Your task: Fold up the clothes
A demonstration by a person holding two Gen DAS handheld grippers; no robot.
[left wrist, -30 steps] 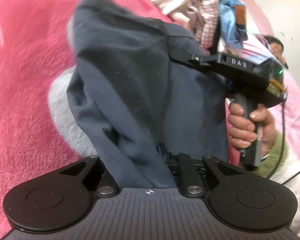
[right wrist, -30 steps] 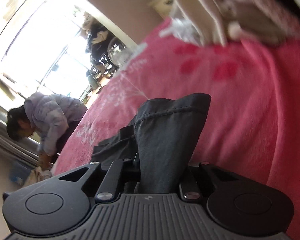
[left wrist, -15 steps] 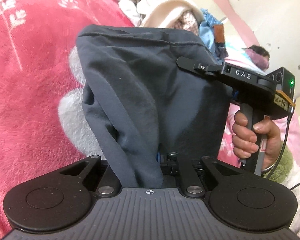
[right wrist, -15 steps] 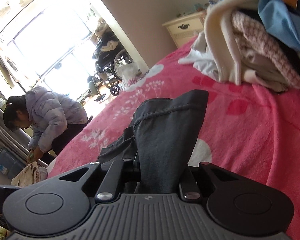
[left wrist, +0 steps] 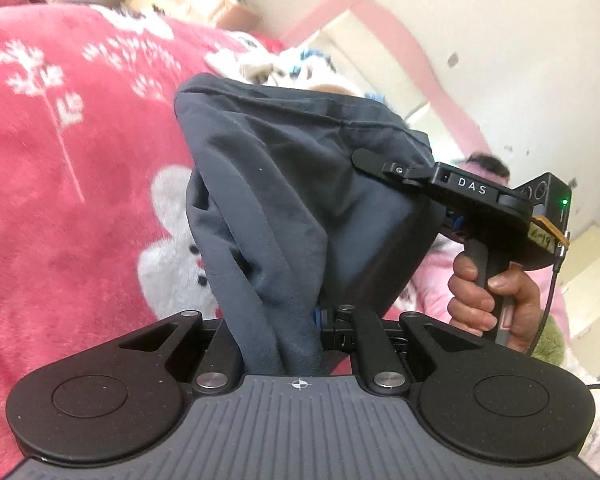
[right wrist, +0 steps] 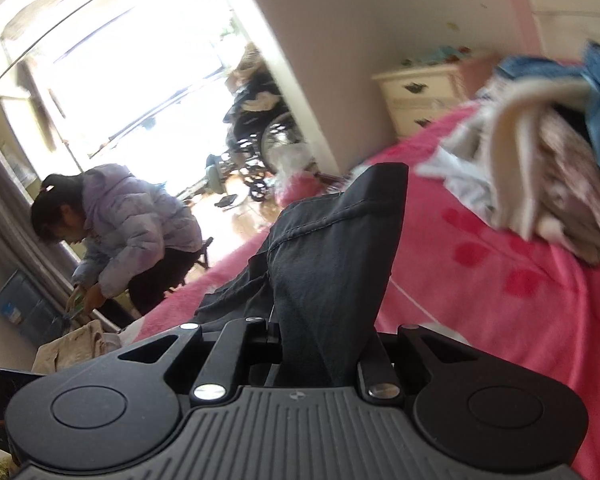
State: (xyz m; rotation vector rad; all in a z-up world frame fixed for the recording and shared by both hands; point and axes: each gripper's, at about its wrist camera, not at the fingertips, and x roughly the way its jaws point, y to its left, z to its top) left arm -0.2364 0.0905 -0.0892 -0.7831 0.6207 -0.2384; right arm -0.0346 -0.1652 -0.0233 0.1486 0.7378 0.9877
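A dark grey garment (left wrist: 300, 200) hangs bunched above the red fleece blanket (left wrist: 68, 208). My left gripper (left wrist: 288, 340) is shut on its lower folds, and the cloth hides the fingertips. In the left wrist view my right gripper (left wrist: 366, 160) comes in from the right and pinches the garment's upper hemmed edge, with a hand (left wrist: 488, 300) on its handle. In the right wrist view the same garment (right wrist: 332, 264) rises out of my right gripper (right wrist: 320, 352), which is shut on it with its fingers covered.
A heap of mixed clothes (right wrist: 540, 184) lies on the blanket (right wrist: 480, 280) at the right. A cream dresser (right wrist: 424, 92) stands behind it. A person in a pale puffer jacket (right wrist: 136, 232) bends at the bedside, near a wheelchair (right wrist: 260, 136).
Both grippers have risen and tilted upward with the garment still held between them. More wall and room now show, and the clothes heap has slid to the right in the right wrist view.
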